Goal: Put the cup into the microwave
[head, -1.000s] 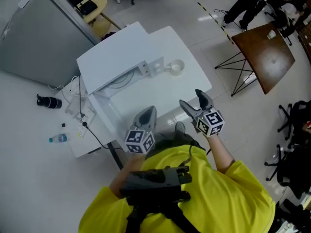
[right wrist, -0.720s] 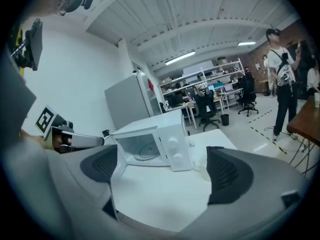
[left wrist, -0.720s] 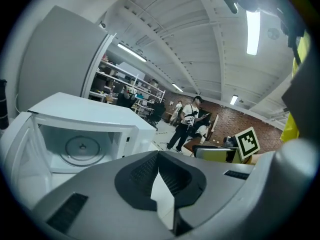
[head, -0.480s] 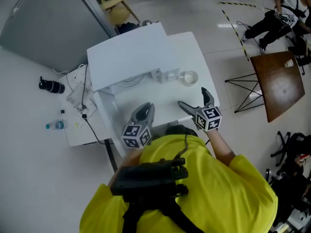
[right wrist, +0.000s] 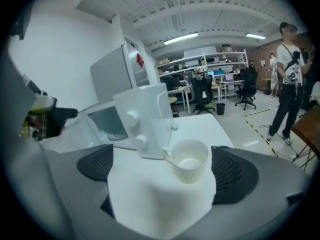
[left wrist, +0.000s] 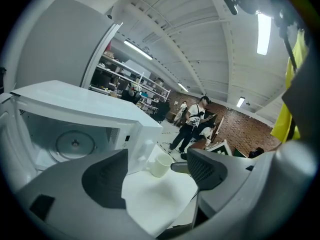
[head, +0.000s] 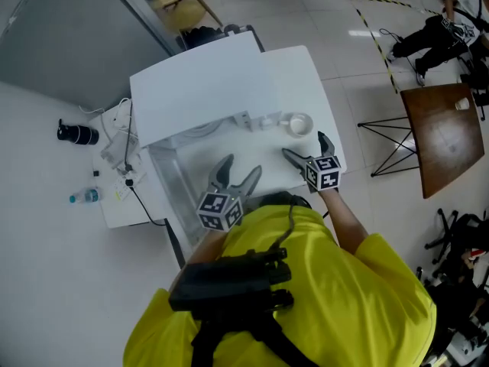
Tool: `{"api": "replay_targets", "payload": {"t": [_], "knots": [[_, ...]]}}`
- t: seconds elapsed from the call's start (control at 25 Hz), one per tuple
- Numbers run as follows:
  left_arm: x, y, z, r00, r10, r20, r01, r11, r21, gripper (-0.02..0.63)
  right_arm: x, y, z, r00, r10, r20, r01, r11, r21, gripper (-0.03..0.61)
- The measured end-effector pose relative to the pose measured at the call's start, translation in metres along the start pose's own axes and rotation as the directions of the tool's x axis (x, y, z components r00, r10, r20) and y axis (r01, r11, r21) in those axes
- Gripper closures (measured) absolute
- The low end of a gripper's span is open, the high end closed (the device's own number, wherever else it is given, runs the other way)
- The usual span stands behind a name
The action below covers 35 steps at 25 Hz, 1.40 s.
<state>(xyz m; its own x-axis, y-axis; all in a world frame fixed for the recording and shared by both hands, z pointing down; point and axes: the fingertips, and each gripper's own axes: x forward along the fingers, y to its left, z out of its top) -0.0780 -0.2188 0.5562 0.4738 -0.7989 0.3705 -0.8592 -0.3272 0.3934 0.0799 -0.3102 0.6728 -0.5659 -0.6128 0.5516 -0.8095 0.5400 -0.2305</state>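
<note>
Both grippers have come forward over the table [head: 309,71], and their jaws have just been opening and hold nothing. Left gripper [head: 241,167] faces the open oven mouth. Right gripper [head: 304,145] is nearer the cup [head: 298,124], which stands upright straight ahead of it, handle toward the microwave [head: 199,90] beyond.

Cup [head: 296,124] right of microwave [head: 200,89]
</note>
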Motion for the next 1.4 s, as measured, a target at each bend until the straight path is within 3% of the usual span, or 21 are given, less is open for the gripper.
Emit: {"api": "replay_targets", "payload": {"t": [0.12,0.4,0.68,0.96,1.12,1.2,1.4], "knots": [[0.003,-0.009,0.002,1.0,-0.012,-0.007,0.012,1.0,0.017,0.19,0.017,-0.025,-0.021,0.999,-0.042,-0.026,0.042,0.999,0.011,-0.04],[0.0,-0.009,0.0,0.999,0.01,-0.047,-0.009,1.0,0.023,0.19,0.064,-0.06,-0.049,0.995,-0.096,-0.031,0.094,0.994,-0.055,-0.038],[-0.008,-0.005,-0.009,0.996,0.058,-0.065,-0.058,0.998,0.0,0.195,0.092,-0.076,-0.054,0.994,-0.109,0.003,0.109,0.993,-0.042,0.003],[-0.012,-0.004,-0.022,0.995,0.039,-0.096,-0.044,0.997,-0.057,0.201,0.104,-0.074,-0.047,0.993,-0.11,0.037,0.111,0.993,-0.049,0.072],[-0.014,-0.005,-0.017,0.995,0.039,-0.086,-0.042,0.999,-0.025,0.221,0.107,-0.07,-0.042,0.992,-0.114,0.063,0.117,0.992,-0.047,0.091],[-0.014,-0.008,-0.015,0.996,0.032,-0.08,-0.034,0.999,-0.018,0.221,0.107,-0.071,-0.042,0.992,-0.115,0.055,0.118,0.992,-0.054,0.095],[-0.014,-0.001,-0.019,0.997,0.033,-0.069,-0.039,0.996,-0.081,0.222,0.096,-0.075,-0.047,0.992,-0.125,0.005,0.125,0.992,-0.036,0.097]]}}
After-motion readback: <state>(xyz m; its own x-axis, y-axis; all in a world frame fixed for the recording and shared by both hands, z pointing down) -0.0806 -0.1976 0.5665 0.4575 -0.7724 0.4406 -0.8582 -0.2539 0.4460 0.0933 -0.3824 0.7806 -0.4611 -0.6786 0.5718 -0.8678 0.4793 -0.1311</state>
